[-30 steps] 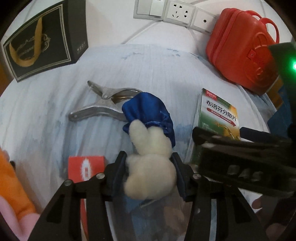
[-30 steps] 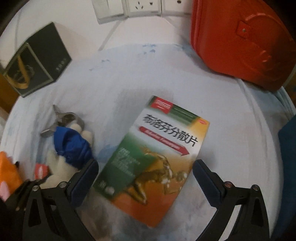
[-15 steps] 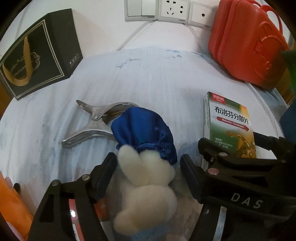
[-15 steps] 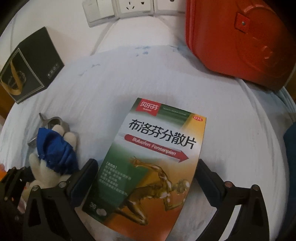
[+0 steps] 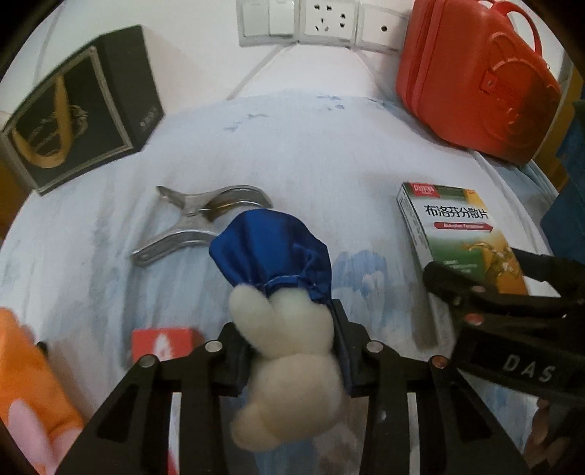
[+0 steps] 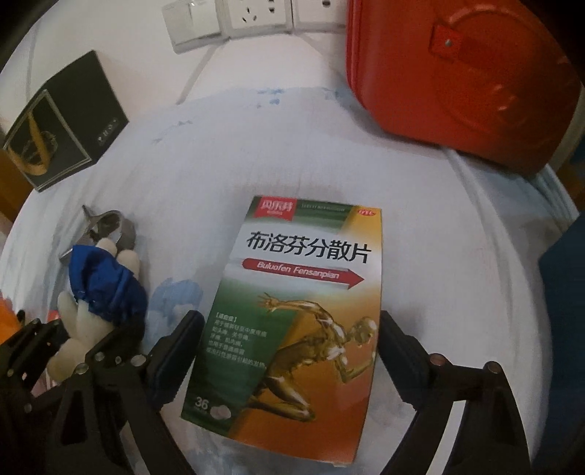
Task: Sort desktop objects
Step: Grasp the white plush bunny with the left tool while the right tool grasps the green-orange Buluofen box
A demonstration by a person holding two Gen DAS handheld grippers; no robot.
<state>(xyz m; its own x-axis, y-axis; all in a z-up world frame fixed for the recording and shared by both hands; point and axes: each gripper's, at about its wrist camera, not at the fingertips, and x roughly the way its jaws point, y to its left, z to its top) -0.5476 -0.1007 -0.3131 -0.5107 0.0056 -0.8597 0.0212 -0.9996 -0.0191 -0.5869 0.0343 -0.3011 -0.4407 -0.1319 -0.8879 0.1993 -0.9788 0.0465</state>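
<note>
white plush toy with blue cloth hood [image 5: 285, 329] lies near centre of pale blue-white cloth-covered tabletop [image 5: 310, 153], clenched between pads of left gripper [image 5: 289, 350], jaws just closing on it. green-orange cardboard medicine box [image 6: 296, 310] flat on cloth at right, between spread fingers of right gripper [image 6: 289, 343], jaws just narrowing, not pressing. silver metal spring clamp [image 5: 199, 223] just beyond toy. black-gold box [image 5: 80, 106] far left, red plastic case [image 5: 475, 80] far right, white wall sockets [image 5: 321, 20] behind.

White plush toy [image 5: 289, 365] in royal-blue cloth [image 5: 272, 252]. Green-to-orange medicine box [image 6: 296, 314], red arrow band, golden runner. Bright red case [image 5: 475, 80]. Black box [image 5: 73, 106] with gold emblem. Silvery metal clamp [image 5: 197, 223]. Pale tablecloth [image 5: 329, 153], blue smudges.
</note>
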